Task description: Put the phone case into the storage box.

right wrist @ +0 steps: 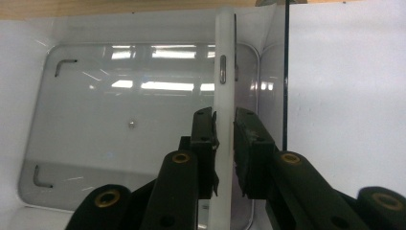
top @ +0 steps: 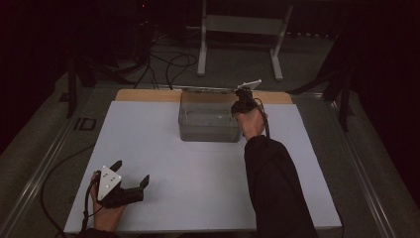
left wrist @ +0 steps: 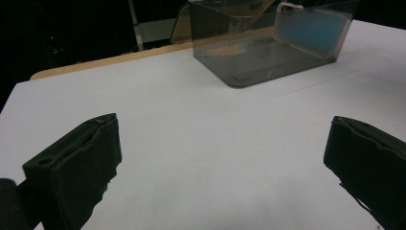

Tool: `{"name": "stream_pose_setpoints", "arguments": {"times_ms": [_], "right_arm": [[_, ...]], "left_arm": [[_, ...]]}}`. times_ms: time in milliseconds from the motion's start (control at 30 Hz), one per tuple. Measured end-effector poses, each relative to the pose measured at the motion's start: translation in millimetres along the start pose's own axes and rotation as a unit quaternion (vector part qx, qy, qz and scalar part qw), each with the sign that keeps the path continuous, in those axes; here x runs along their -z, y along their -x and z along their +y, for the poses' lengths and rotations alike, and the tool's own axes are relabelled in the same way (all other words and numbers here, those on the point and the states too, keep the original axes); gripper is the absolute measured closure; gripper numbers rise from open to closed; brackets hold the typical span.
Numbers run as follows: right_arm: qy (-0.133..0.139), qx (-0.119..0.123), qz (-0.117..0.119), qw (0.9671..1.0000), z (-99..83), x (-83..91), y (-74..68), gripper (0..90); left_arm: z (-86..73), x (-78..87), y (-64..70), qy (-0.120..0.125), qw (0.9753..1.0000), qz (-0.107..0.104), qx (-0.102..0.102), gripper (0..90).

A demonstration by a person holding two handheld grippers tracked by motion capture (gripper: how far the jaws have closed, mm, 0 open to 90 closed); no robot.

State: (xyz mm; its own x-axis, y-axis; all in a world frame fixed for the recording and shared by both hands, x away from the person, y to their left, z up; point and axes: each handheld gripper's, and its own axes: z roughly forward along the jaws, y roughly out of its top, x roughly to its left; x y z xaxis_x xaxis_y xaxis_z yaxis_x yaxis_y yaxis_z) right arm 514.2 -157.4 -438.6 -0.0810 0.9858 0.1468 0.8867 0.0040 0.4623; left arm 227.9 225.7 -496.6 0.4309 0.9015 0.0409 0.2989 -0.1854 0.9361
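1. Room: dark throughout; walls not discernible. A small red indicator light (top: 143,6) glows at the far left.
2. Table (top: 198,178): white top, evenly lit, with a bare wooden strip (top: 143,95) along its far edge.
3. Frame: metal rails (top: 42,171) run along the table's left and right sides.
4. Floor (top: 237,57): grey, beyond the table.
5. Furniture: a light grey stand (top: 240,25) on two legs sits on the floor behind the table.
6. Cables (top: 171,64): black, looped loosely on the floor left of the stand.

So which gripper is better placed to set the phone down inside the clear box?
The right gripper: its jaws clamp the phone on edge inside the clear box. The left gripper rests open, far off.
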Motion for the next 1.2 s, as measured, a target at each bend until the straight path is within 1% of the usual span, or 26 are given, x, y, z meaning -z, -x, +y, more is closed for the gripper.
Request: {"name": "stream_pose_setpoints", "arguments": {"times_ms": [267, 567, 833, 1033, 1067, 1167, 1200], "right_arm": [[-0.003, 0.004, -0.005, 1.0000, -0.6, -1.2, -0.3, 79.8], [0.004, 0.018, -0.017, 0.9997, -1.4, 2.2, -3.7, 78.4], [0.009, 0.022, -0.012, 0.9997, -1.6, 9.3, -3.5, 77.3], [0.017, 0.032, -0.013, 0.9992, -2.7, 13.1, -4.7, 75.4], [0.019, 0.035, -0.011, 0.9991, -3.1, 14.5, -5.4, 74.9], [0.023, 0.037, -0.010, 0.9990, -3.3, 15.8, -6.2, 74.1], [0.029, 0.045, -0.010, 0.9985, -3.8, 18.0, -6.8, 71.5]], "left_arm": [[0.0, 0.0, 0.0, 0.000, 1.0000, 0.000, 0.000, 0.4], [0.0, -0.1, 0.1, 0.000, 1.0000, 0.000, 0.000, 0.4], [0.1, -0.5, 0.7, -0.002, 1.0000, 0.000, -0.002, 0.4], [0.1, -0.7, 1.1, -0.002, 1.0000, 0.000, -0.002, 0.4], [0.1, -0.8, 1.3, -0.002, 1.0000, 0.000, -0.002, 0.4], [0.2, -0.7, 1.5, -0.001, 1.0000, 0.000, -0.002, 0.4], [0.2, -0.6, 1.5, -0.002, 1.0000, 0.000, -0.002, 0.4]]}}
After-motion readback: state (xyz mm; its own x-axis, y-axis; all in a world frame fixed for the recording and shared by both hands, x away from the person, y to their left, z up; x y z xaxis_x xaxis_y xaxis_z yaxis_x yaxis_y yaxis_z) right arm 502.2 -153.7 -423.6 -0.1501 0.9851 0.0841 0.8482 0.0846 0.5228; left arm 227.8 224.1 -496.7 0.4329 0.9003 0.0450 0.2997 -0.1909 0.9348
